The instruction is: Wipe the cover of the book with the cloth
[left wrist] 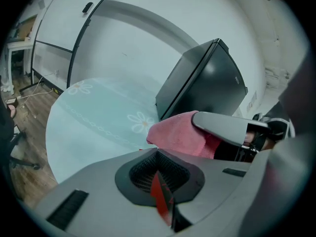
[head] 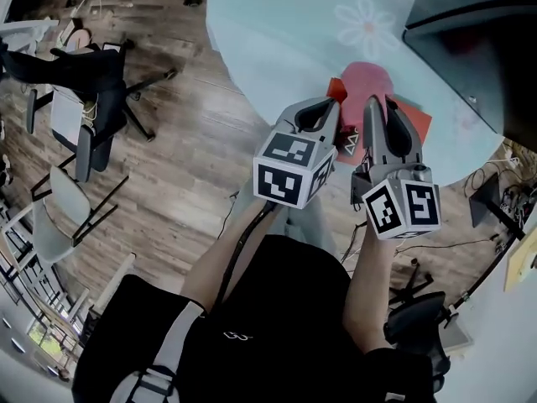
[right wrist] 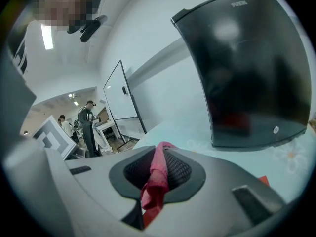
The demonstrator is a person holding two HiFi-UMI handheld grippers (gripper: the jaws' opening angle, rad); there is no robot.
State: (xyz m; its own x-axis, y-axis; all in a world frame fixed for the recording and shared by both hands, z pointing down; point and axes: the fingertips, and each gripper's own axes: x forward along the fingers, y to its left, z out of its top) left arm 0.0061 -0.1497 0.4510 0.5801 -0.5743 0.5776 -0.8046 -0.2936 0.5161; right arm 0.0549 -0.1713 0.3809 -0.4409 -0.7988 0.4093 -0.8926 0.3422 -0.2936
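Seen from the head view, the left gripper (head: pixel 332 101) and the right gripper (head: pixel 375 106) sit side by side at the near edge of a round counter (head: pixel 277 23) with a pale covering printed with a daisy (head: pixel 367 23). The red book (head: pixel 411 120) is at that edge under the jaws, and the pink cloth (head: pixel 367 78) is heaped on it just beyond them. A black unit (head: pixel 470 23) stands at the far right. Chairs (head: pixel 80 99) stand on the wooden floor (head: pixel 193 166) to the left.

In the left gripper view, the jaws are clenched on a thin red edge that looks to be the book's. The cloth is bunched just ahead, with one grey jaw of the right gripper lying over it.

In the right gripper view, the jaws are clamped on a fold of the pink cloth, which sticks up between them. The black unit looms ahead. Far off to the left, people (right wrist: pixel 88 125) stand near a whiteboard (right wrist: pixel 121 98).
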